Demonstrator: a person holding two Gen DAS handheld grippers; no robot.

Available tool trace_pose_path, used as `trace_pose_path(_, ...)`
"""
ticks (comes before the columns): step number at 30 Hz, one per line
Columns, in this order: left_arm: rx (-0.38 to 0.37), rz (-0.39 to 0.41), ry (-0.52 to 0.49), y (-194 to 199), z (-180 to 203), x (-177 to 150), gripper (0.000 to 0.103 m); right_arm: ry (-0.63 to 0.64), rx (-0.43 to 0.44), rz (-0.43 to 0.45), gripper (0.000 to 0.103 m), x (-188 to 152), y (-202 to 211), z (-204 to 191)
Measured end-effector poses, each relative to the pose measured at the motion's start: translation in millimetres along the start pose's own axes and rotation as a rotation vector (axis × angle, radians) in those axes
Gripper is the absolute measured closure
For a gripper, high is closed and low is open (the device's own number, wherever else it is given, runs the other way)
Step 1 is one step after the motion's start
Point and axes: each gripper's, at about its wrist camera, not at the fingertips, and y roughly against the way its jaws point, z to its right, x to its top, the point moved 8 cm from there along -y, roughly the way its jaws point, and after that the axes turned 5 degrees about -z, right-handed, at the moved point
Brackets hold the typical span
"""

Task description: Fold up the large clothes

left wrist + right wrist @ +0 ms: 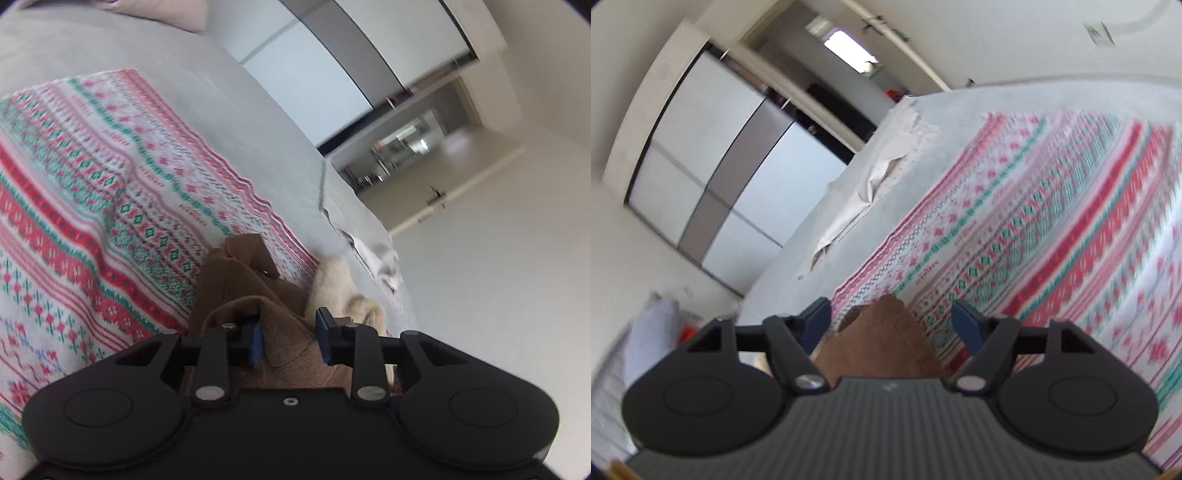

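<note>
A brown corduroy garment lies bunched on a red, green and white patterned blanket spread over the bed. My left gripper stands partly open with a fold of the brown cloth between its blue pads; the right pad looks clear of the fabric. In the right wrist view the same brown garment lies under and between the fingers of my right gripper. That gripper is wide open and neither pad touches the cloth. The patterned blanket fills the right side there.
A grey bed sheet surrounds the blanket. A cream fluffy item lies at the bed's edge, next to crumpled white cloth. A wardrobe with pale sliding doors stands beyond the bed, with a doorway behind.
</note>
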Motion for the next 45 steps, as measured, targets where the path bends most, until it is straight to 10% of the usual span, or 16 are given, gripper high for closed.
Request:
trace_pose_path(4,0.024,0.158,-0.148,30.9,15.4,11.7,0.015,0.272,-0.08,-0.045,0.013,-6.4,-1.6,-19.8)
trace_pose_path(8,0.111,0.161,-0.282,27.4,11.5,25.9,0.013,0.418,-0.12,-0.122,0.008,-27.0,-25.3,-30.4)
trace_pose_path(13,0.215,-0.06,-0.369,-38.9,-15.4,6.6,0.013,0.468,-0.132,-0.193,0.008,-42.0,-65.1,-37.1)
trace_pose_path(16,0.238,-0.047,-0.371,-59.5,-19.8,3.2,0.029,0.491,-0.189,-0.176,0.012,-41.8,-88.1,-43.5)
trace_pose_path(17,0.213,-0.024,-0.362,-57.3,-15.8,2.5,0.053,0.481,-0.206,-0.151,0.02,-39.5,-91.5,-44.9)
trace_pose_path(18,0.207,-0.001,-0.353,-54.1,-10.6,2.6,0.07,0.47,-0.202,-0.131,0.053,-39.0,-92.2,-48.3)
trace_pose_path(20,0.231,0.046,-0.396,-44.3,3.4,1.8,0.087,0.468,-0.223,-0.105,0.076,-39.6,-89.1,-56.0)
trace_pose_path(28,0.286,0.378,-0.693,6.0,91.5,5.3,0.092,0.804,-0.401,0.314,0.089,-47.0,-18.2,-122.7)
trace_pose_path(35,0.456,0.488,-0.732,-52.8,96.4,63.8,0.091,0.812,-0.488,0.491,0.089,-3.4,-48.5,-163.1)
trace_pose_path(45,0.659,0.285,-0.707,-187.0,-17.5,70.6,0.084,0.856,-0.704,0.219,0.088,-19.9,-217.8,-99.4)
